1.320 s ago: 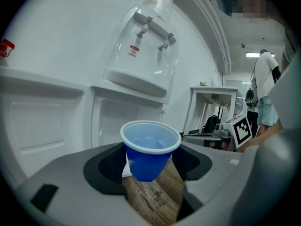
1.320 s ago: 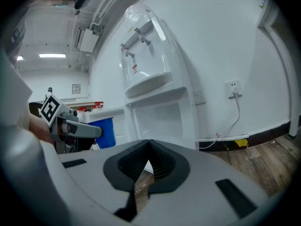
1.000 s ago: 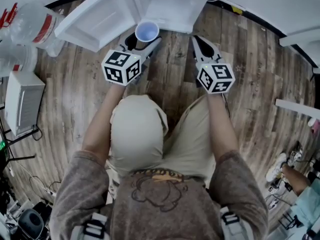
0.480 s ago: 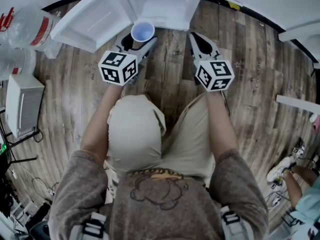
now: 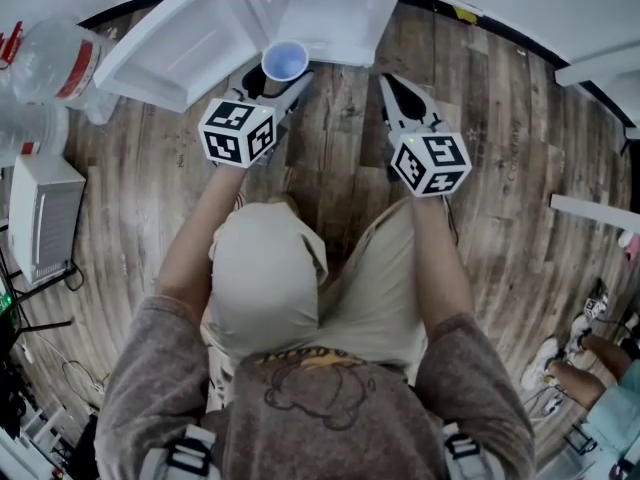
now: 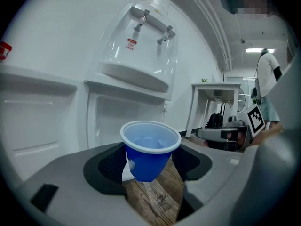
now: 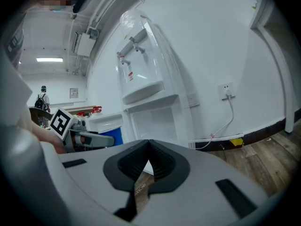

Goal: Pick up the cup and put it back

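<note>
A blue plastic cup [image 5: 285,61] with a white rim stands upright between the jaws of my left gripper [image 5: 284,80], which is shut on its sides. In the left gripper view the cup [image 6: 149,150] hangs above the wood floor in front of a white water dispenser [image 6: 136,46], and it looks empty inside. My right gripper [image 5: 392,80] is held beside it to the right, shut with nothing between its pads [image 7: 157,161]. From the right gripper view the cup [image 7: 112,135] shows at the left, in the other gripper.
The dispenser's lower cabinet stands open, its white door [image 5: 180,48] swung out to the left. Large water bottles [image 5: 60,53] and a white box [image 5: 40,213] lie on the floor at the left. A white table [image 6: 214,86] and a person [image 6: 268,74] stand farther off.
Both grippers and the cup have shifted only slightly to the left and toward the dispenser. The grip on the cup is unchanged.
</note>
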The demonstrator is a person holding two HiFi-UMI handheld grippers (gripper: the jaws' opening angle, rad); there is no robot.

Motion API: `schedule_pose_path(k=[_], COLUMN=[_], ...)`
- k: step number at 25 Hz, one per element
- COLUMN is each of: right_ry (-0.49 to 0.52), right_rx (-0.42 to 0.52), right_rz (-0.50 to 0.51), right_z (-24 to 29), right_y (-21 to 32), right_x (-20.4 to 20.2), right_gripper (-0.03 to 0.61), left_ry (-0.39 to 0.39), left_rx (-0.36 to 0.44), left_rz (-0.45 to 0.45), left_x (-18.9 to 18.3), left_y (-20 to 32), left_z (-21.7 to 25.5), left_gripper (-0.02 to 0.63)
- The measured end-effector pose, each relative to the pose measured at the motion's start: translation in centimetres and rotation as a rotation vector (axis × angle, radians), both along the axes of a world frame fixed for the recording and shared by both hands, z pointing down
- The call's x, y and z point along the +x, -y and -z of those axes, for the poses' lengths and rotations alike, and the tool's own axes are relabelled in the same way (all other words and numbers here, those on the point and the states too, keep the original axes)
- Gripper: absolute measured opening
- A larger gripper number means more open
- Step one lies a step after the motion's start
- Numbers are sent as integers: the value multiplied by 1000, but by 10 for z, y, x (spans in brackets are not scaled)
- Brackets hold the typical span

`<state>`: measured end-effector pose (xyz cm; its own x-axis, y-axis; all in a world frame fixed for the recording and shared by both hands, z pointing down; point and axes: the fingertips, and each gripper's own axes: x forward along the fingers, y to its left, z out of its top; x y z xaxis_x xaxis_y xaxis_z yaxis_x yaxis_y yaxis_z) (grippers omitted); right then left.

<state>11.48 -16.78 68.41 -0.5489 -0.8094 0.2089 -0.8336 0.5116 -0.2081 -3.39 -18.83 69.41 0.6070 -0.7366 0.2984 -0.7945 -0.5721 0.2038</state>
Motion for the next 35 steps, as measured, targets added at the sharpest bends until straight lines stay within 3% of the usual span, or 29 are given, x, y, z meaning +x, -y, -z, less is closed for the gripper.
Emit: schedule_pose_path(k=[15, 22, 35], right_ry=[24, 48, 37], right_rx=[1, 15, 14], right_rz=[-10, -32, -43], right_z=[5, 12, 16], right_y=[-2, -4, 1], right_x=[8, 20, 14], right_gripper=[3, 3, 3], left_ry=[15, 46, 14], left_rx=[63, 60, -10], left_rz=[-7, 4, 54], left_x=[20, 24, 18], left_y=[97, 140, 200], left_z=[-1, -32, -101], left_gripper=[302, 302, 302])
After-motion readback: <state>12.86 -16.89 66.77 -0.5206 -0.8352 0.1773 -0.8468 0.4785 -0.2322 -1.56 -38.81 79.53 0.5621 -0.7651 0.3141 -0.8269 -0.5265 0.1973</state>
